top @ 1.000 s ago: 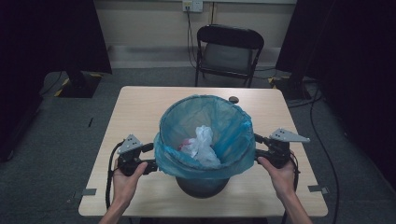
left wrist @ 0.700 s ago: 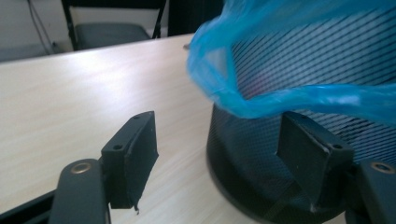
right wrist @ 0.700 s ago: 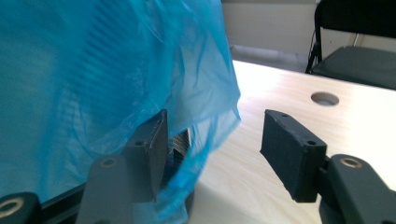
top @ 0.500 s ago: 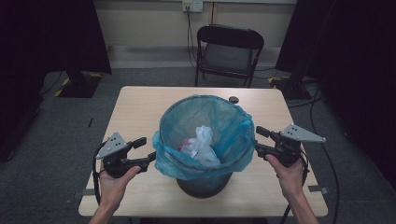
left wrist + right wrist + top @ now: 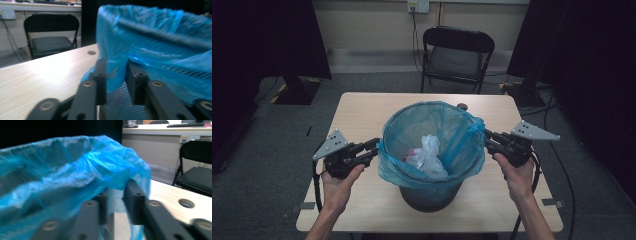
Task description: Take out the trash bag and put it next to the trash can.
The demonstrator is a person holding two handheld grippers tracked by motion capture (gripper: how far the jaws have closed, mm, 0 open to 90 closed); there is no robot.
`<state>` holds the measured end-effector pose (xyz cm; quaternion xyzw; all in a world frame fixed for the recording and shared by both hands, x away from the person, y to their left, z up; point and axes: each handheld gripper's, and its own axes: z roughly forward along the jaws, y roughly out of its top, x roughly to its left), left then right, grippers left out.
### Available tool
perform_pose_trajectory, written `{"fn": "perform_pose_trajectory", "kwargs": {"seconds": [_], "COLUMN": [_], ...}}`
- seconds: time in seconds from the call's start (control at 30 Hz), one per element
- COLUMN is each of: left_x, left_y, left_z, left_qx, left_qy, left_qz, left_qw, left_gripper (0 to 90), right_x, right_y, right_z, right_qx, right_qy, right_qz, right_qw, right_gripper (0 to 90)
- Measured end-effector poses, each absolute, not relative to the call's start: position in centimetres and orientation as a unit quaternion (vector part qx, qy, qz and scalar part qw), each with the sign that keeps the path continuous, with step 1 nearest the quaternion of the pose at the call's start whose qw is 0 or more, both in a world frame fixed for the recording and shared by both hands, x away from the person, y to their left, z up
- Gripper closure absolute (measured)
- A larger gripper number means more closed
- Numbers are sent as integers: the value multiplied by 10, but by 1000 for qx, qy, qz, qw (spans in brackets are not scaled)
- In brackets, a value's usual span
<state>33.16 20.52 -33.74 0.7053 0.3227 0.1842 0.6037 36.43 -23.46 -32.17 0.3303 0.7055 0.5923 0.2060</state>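
Note:
A dark mesh bin (image 5: 428, 196) lined with a blue plastic bag (image 5: 462, 135) stands in the middle of the table (image 5: 357, 112). White crumpled waste (image 5: 428, 152) lies inside it. My left gripper (image 5: 374, 147) is at the bag's left rim. In the left gripper view its jaws (image 5: 116, 72) stand a narrow gap apart, with a fold of the blue bag (image 5: 155, 37) between them. My right gripper (image 5: 488, 137) is at the bag's right rim. Its jaws (image 5: 116, 192) are likewise slightly apart around the bag's edge (image 5: 75, 170).
A black folding chair (image 5: 455, 55) stands behind the table's far edge. A small round hole (image 5: 461, 106) sits in the tabletop just behind the bin. Cables trail from both grippers off the table's sides. Bare wood lies left and right of the bin.
Half a second ago both grippers were drawn back from the bin with open jaws. Both have since moved inward and slightly up, and the bag's rim is now between their jaws.

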Motion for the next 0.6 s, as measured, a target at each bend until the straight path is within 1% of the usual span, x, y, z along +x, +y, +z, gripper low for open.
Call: {"fn": "perform_pose_trajectory", "kwargs": {"seconds": [0.07,0.1,0.13,0.2,0.23,0.27,0.43,0.6], "left_x": [330,330,330,330,331,331,332,333], "left_y": [205,205,205,207,208,209,209,204], "left_z": [-334,-333,-331,-329,-327,-326,-317,-307], "left_qx": [704,703,703,700,698,695,690,686], "left_qy": [321,318,317,320,319,320,312,305], "left_qz": [189,188,186,188,188,188,185,185], "left_qw": [605,608,609,610,613,616,627,634], "left_gripper": [759,789,794,794,804,838,864,888], "right_x": [364,365,365,366,367,367,369,370], "right_y": [-234,-233,-234,-235,-236,-239,-245,-238], "right_z": [-320,-320,-320,-319,-318,-317,-307,-295], "right_qx": [324,323,323,326,329,330,334,321], "right_qy": [708,707,706,705,702,698,681,680], "right_qz": [594,594,596,597,598,602,620,629], "right_qw": [205,205,203,203,204,205,202,198], "right_gripper": [861,887,900,900,900,900,900,900]}}
